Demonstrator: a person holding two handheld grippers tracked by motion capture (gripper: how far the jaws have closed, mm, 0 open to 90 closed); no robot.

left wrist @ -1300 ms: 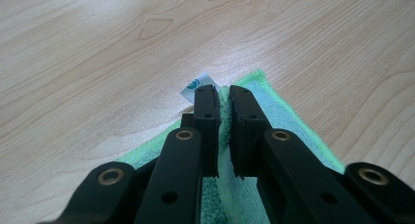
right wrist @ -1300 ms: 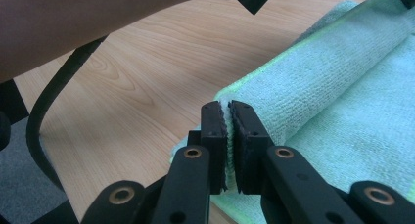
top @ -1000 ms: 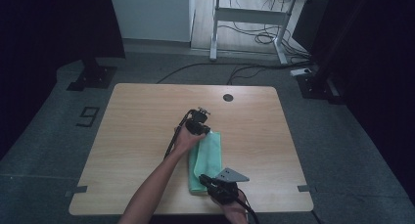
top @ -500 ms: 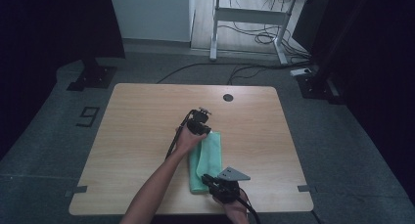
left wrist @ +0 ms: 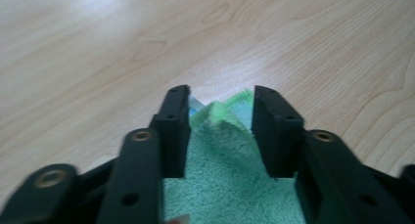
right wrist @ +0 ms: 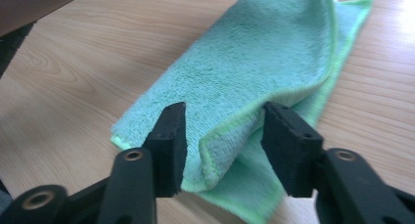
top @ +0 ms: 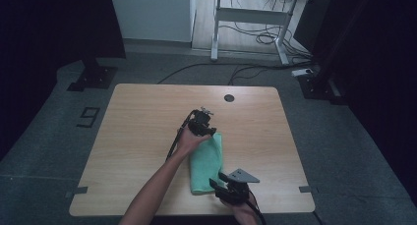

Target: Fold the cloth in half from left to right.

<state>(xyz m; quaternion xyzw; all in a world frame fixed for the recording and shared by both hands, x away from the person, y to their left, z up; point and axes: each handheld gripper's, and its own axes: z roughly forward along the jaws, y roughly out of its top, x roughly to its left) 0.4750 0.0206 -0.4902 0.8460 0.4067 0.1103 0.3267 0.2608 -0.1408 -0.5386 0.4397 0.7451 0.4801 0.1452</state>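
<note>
Opening just now, both claws, left claw (top: 208, 131) and right claw (top: 215, 182), stand spread around cloth (top: 206, 161) corners on counter (top: 137, 131); upper fold may spring back, undoing it.

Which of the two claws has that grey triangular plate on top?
The right claw, at the near end of the green cloth; the left claw has none.

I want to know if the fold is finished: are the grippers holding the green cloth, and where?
Nothing is held: both grippers' jaws have just opened, with the green cloth corners loose between them.
</note>
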